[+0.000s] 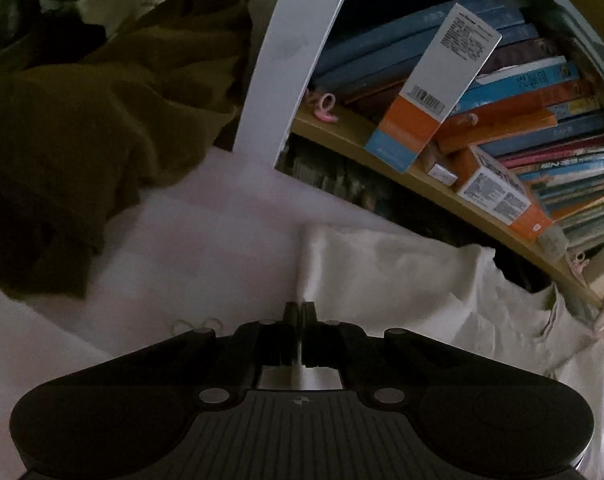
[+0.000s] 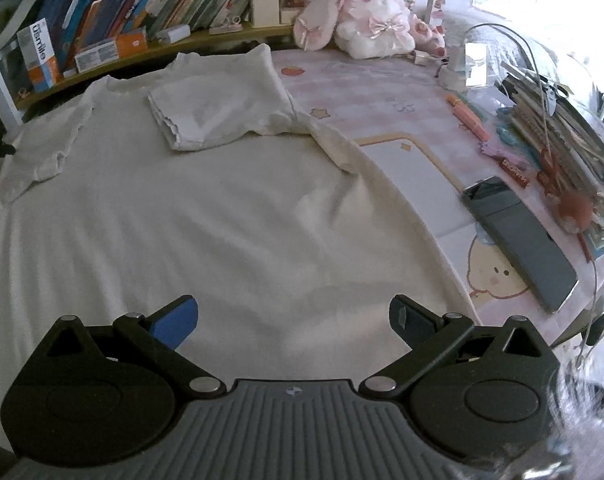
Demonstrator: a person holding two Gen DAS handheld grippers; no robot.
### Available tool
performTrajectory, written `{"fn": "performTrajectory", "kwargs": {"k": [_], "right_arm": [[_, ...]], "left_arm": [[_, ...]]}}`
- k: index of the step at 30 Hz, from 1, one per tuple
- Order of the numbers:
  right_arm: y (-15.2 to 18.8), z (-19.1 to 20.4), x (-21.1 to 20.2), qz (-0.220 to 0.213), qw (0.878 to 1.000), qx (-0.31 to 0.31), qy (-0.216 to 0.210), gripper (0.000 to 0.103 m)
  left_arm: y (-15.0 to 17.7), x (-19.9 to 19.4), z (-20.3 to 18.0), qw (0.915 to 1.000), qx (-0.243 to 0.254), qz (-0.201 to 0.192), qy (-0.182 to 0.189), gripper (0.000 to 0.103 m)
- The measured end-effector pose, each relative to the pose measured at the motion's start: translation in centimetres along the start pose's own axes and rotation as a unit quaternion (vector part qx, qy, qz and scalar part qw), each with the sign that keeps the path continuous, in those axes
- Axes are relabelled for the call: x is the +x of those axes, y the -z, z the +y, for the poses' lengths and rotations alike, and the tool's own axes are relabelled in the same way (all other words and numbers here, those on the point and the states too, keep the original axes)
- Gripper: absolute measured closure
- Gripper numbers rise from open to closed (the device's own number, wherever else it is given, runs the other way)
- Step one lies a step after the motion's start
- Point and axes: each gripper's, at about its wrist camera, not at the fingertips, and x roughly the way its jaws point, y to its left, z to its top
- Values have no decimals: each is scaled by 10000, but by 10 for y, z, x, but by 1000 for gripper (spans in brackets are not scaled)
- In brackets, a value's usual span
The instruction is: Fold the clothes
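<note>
The cream-white short-sleeved fabric shirt (image 2: 190, 208) is lying spread flat over the pink cartoon-printed table cover (image 2: 397, 92), its far sleeve folded inward across the chest. The right gripper (image 2: 294, 320) is hovering just above the shirt's near hem area, its two fingers standing wide apart with nothing between them. The left gripper (image 1: 300, 312) is pinching a raised fold of the same shirt (image 1: 401, 276), its fingers pressed together on the cloth, beside an olive-brown crumpled garment (image 1: 102, 120) and facing a crowded bookshelf (image 1: 501, 120).

Phone (image 2: 519, 240) and book pile (image 2: 561, 120) crowd the table's right side.
</note>
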Motion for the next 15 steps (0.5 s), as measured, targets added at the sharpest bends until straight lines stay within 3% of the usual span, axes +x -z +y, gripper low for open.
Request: {"fn": "performTrajectory", "kwargs": {"k": [11,14,15], "right_arm": [[5,23,-6,21,10000,-83,-4,0],[8,28,-11,-13,9999,-123,-8,0],[9,29,-12,-21,9999,-131,-9,0]], "left_arm": [[0,-4,18,9995,275,-141,83,97],[3,-9,22,9990,356,-137,231,83],[5,-13,23,9987,385,-141,318,71]]}}
